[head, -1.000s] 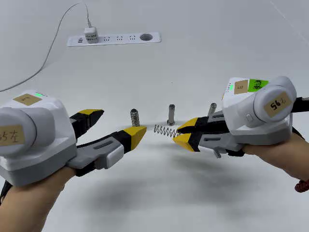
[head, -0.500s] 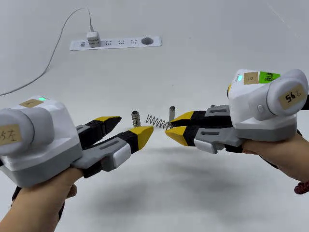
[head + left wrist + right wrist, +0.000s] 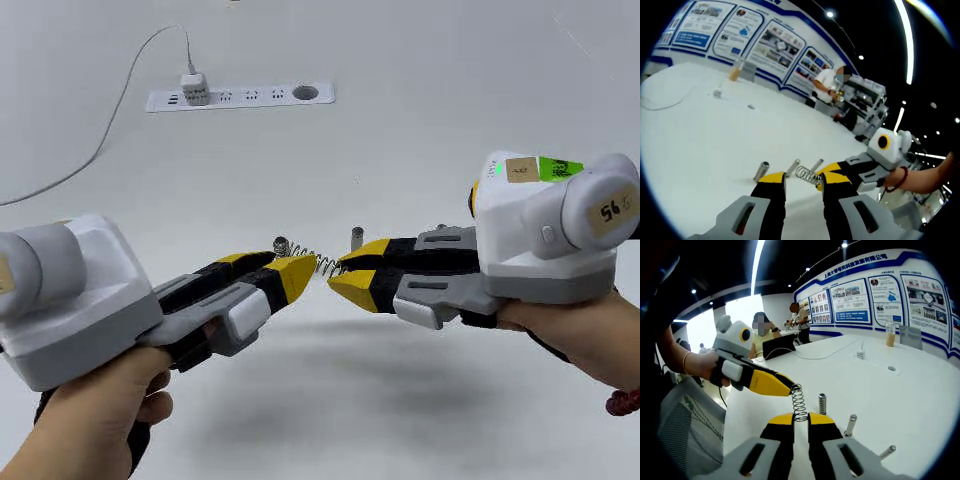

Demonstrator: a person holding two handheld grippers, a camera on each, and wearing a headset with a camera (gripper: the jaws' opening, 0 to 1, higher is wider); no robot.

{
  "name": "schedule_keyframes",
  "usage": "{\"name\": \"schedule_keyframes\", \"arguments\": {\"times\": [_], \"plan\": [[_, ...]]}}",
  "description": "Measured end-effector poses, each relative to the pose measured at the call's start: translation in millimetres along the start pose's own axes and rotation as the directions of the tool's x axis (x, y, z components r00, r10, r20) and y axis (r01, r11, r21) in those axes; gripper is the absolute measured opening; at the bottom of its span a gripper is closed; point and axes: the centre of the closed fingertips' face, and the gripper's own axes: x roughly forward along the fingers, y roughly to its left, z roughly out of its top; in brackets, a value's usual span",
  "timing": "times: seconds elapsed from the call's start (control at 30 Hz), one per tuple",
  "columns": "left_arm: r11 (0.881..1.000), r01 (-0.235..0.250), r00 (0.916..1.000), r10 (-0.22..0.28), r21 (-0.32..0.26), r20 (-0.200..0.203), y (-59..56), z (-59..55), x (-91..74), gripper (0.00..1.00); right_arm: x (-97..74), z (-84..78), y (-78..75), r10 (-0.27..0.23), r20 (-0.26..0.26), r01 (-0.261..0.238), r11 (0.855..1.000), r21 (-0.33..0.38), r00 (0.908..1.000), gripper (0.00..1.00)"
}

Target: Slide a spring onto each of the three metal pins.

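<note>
Evidently the spring is pinched at one end by the right gripper above the tabletop, its free end offered to the narrowly parted left gripper, probably so it can be regripped upright for a bare pin.

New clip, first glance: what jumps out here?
Two grippers meet tip to tip above the white table: the right gripper pinches a loose spring by one end, and the left gripper, jaws open, reaches its other end. Behind them, one pin already wears a spring.
</note>
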Motion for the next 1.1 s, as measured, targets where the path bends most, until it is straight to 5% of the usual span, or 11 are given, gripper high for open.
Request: {"name": "schedule_keyframes", "arguments": {"times": [0.3,1.1], "plan": [[0.993,0.029,0.9994,-0.026,-0.111,0.024,-3.7,0.5,0.7,0.22,0.5,3.1,2.8,0.014,0.020,-0.014,1.000,0.012,0.9997,0.10],[0.990,0.034,0.9994,-0.033,-0.139,0.007,-10.6,-2.9,1.9,0.11,-3.1,-0.7,4.5,0.008,-0.006,-0.008,0.999,-0.034,1.0000,0.11]]}}
